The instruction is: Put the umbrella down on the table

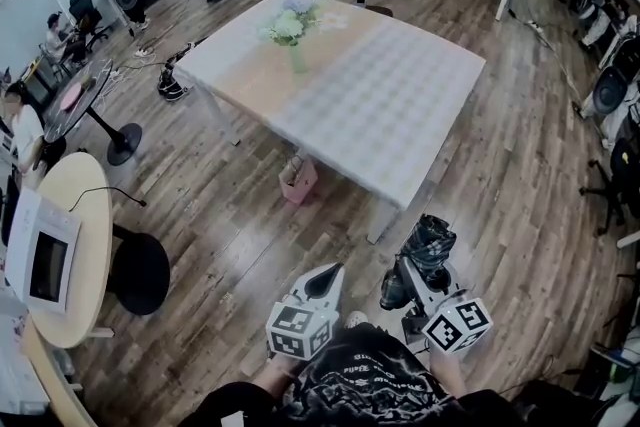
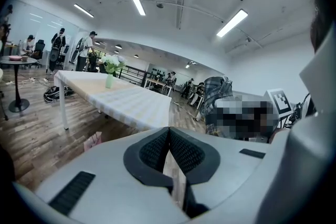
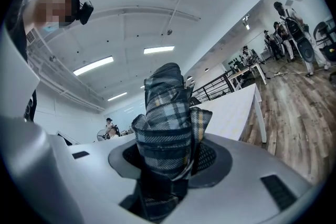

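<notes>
A folded plaid umbrella point(image 1: 428, 247) stands upright in my right gripper point(image 1: 413, 272), low in the head view and short of the table's near corner. In the right gripper view the umbrella point(image 3: 167, 123) fills the space between the jaws, and my right gripper point(image 3: 169, 159) is shut on it. Just to its left, my left gripper point(image 1: 325, 281) holds nothing. Its pads point(image 2: 157, 148) meet in the left gripper view, so it is shut. The table point(image 1: 380, 105) ahead has a pale checked cloth and also shows as a long slab point(image 2: 131, 102) on the left.
A vase of white flowers point(image 1: 292, 30) stands on the table's far left part. A pink bag point(image 1: 298, 181) sits on the floor under the table. A round wooden table point(image 1: 80, 235) and a black stool point(image 1: 140, 272) are at left. People and office chairs line the room's edges.
</notes>
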Available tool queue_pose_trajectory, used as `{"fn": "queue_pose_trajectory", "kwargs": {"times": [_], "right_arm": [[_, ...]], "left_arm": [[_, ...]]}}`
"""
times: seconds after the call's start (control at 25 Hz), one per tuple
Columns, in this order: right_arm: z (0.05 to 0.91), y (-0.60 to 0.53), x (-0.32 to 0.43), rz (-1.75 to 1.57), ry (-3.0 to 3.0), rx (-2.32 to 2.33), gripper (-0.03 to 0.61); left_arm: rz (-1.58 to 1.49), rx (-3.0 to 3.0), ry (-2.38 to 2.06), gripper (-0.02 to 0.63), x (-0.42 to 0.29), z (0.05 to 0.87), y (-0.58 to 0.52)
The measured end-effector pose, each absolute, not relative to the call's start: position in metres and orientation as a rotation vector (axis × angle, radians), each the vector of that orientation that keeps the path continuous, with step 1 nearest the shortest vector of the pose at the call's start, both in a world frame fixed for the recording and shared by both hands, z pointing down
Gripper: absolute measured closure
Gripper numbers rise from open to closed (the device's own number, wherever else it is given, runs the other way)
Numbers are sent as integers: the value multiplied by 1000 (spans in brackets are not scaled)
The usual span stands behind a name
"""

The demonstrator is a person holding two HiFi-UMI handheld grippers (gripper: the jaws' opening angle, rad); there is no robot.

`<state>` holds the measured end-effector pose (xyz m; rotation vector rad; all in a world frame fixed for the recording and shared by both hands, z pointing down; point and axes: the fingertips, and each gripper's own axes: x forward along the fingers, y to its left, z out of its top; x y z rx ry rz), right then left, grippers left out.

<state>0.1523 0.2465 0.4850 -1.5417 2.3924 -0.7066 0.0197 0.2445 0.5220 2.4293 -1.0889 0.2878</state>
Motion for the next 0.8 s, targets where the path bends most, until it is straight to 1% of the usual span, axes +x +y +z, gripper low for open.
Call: {"fn": "queue_pose_trajectory", "kwargs": {"times": [0.4,0.8], "right_arm": [[497,167,170,-729,2338,-1630,383],[503,15,152,-755,2309,-1693,383]], "left_arm": [[297,2457,-992,595,46,532,144],[288,2452,-946,595,27,540,-27]]}}
